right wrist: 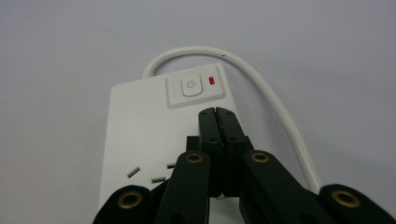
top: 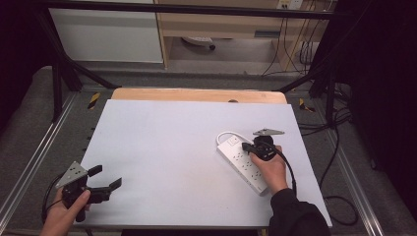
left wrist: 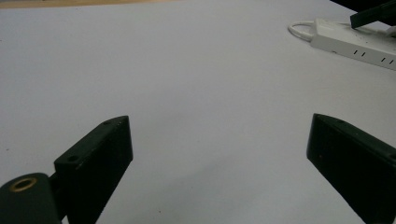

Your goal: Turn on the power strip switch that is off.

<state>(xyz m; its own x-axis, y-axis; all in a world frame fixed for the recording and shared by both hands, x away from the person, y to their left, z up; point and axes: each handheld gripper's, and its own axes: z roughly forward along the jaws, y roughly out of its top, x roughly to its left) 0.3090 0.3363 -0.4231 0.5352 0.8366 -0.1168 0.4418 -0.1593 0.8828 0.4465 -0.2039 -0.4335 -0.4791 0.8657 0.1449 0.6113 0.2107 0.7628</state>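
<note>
A white power strip point(top: 243, 162) lies at the right of the white table, its white cable point(right wrist: 261, 81) curling round its far end. Its power button point(right wrist: 191, 86) sits beside a lit red lamp point(right wrist: 212, 80). My right gripper point(right wrist: 215, 112) is shut with nothing between its jaws, tips just short of the button, above the strip point(right wrist: 140, 135). In the high view that gripper point(top: 247, 147) hovers over the strip's far end. My left gripper point(top: 108, 178) rests open at the table's near left corner, its jaws spread wide over bare table point(left wrist: 187, 93). The strip point(left wrist: 355, 42) lies far off.
The white table top point(top: 172, 147) has a wooden strip along its far edge point(top: 196, 95). Black frame bars and cables surround the table. A black cable point(top: 290, 172) trails from the right gripper past the person's sleeve point(top: 295, 216).
</note>
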